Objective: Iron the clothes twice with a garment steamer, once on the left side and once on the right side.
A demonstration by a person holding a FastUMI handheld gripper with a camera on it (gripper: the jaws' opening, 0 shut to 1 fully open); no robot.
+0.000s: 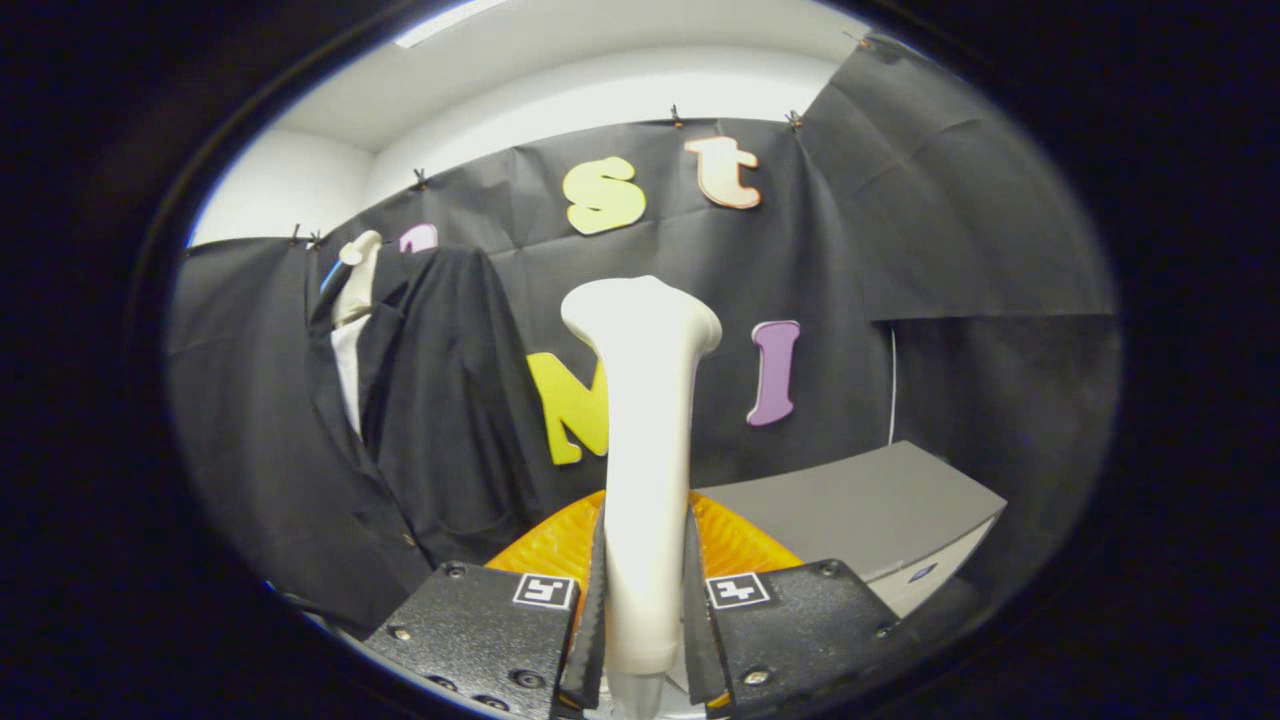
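A dark jacket [440,420], soft and limp, is hung far left over a white shirt [348,370]; a grey box [860,510] is seen right, an orange dish [560,545] near; the steamer [645,440], judged light, rigid and smooth, is clamped upright by its handle between the fingers [645,610].

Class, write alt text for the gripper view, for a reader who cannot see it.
The claw is shut on a white garment steamer, held upright between its fingers. Beyond it to one side hangs a dark jacket; an orange plate and a grey box sit just ahead.
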